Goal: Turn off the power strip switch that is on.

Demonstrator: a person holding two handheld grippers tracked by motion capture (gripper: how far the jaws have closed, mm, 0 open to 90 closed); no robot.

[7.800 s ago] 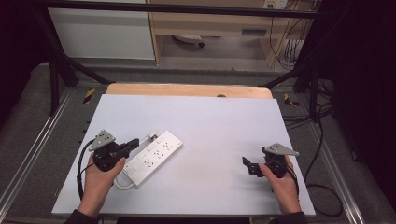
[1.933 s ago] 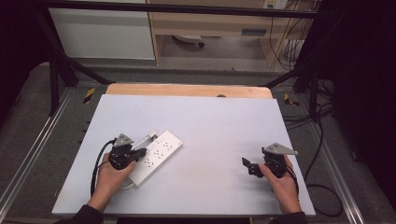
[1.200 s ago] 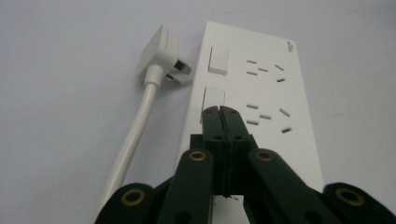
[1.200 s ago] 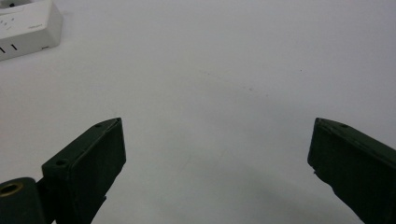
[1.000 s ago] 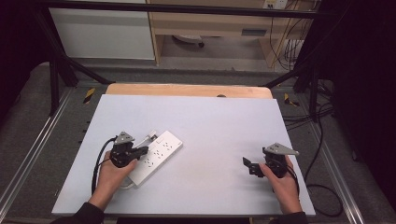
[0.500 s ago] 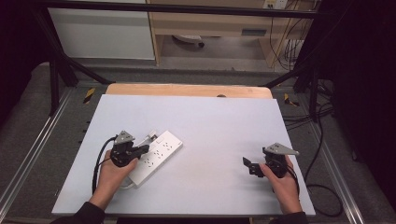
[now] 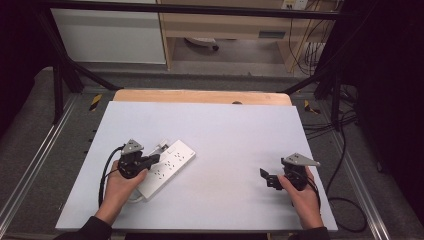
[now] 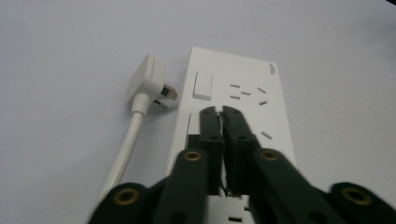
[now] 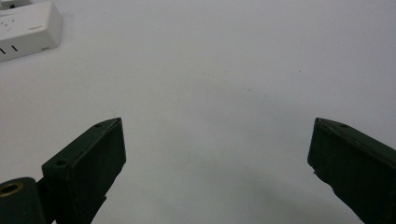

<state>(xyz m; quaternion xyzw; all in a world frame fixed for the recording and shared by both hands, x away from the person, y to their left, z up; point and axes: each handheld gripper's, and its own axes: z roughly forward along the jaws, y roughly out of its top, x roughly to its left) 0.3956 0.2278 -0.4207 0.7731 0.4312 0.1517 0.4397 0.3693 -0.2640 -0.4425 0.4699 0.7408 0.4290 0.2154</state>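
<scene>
left tool [image 8: 220, 111]: jaws closed together, nothing between them, tips poised over the top face of the power strip [image 8: 252, 107], just short of its rocker switch [image 8: 202, 85]. whether the tips touch the face cannot be told. right tool [image 9: 217, 140]: jaws wide apart, empty, over bare table [image 7: 235, 135] well away from the strip.

location: in the high view the power strip [image 7: 167, 165] lies flat on the left half of the table, partly under the left tool [image 7: 152, 160]. its white plug [image 8: 147, 86] rests on the table just beside the switch end, prongs turned toward the strip, with the cord [image 8: 122, 154] running back alongside the strip's edge.

orientation: the long axis runs diagonally, from the near-left toward the far-right of the table. the switch end is the far end; the socket face points up.

handling, as judged: a rigid plastic body, light, with a smooth casing likely to slide on the table if pushed from one side. the best hold is across the short width at mid-length, jaws on the two long side walls. the cord is flexible and will drag behind. pressing the switch calls for a straight downward push with closed tips.
</scene>
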